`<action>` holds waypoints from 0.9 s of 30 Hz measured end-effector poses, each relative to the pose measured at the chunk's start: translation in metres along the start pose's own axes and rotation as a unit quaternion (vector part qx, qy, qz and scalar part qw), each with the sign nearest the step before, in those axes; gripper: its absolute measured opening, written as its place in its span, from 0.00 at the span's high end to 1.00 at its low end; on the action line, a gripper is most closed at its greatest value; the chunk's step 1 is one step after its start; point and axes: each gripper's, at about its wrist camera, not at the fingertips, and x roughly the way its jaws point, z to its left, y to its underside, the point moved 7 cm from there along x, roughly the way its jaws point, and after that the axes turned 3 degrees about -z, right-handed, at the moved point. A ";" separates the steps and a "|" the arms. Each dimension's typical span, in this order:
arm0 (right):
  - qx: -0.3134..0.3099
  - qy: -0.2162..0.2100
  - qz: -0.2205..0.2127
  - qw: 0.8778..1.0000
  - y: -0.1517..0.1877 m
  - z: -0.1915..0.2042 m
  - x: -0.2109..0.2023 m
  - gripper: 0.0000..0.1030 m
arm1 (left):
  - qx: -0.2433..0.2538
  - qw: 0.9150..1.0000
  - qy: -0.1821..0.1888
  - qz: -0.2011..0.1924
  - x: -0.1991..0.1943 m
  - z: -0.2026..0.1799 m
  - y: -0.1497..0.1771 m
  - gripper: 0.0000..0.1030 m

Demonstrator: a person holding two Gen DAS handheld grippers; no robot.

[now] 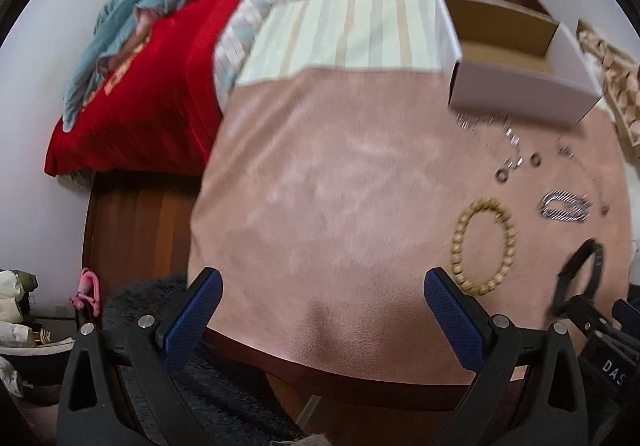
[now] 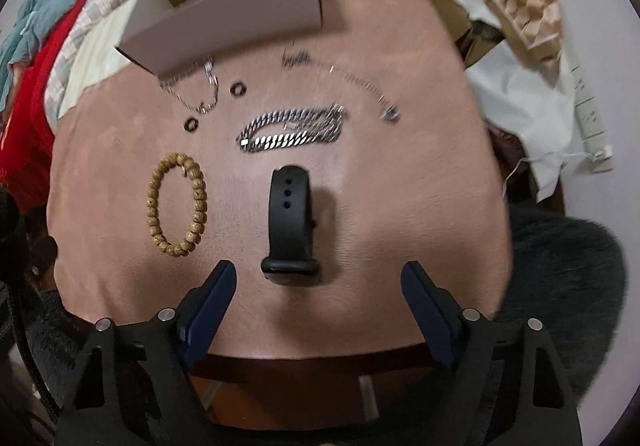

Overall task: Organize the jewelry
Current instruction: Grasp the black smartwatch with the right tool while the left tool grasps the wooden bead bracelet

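blk watch band (image 2: 290,224) btwn open r gripper (image 2: 318,296)

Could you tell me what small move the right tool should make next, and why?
Probably ease the right tool forward and close on the black watch. It is open and empty, the watch lies centred just ahead of its fingers, and the open white box waits beyond the other jewelry.

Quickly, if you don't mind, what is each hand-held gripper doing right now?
Left hand-held gripper: open, holding nothing.
Right hand-held gripper: open, empty, black watch lying ahead.
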 end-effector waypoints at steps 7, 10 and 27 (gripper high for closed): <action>-0.006 0.001 0.031 0.999 0.003 0.010 0.040 0.59 | 0.010 1.000 -0.005 0.021 0.026 -0.009 0.002 0.00; -0.012 0.001 0.024 1.000 0.000 0.010 0.039 0.64 | 0.013 1.000 -0.003 0.025 0.030 -0.013 0.000 0.00; -0.001 0.009 -0.006 1.000 -0.015 -0.029 0.010 0.87 | 0.042 0.991 0.110 0.065 0.065 -0.083 -0.004 0.40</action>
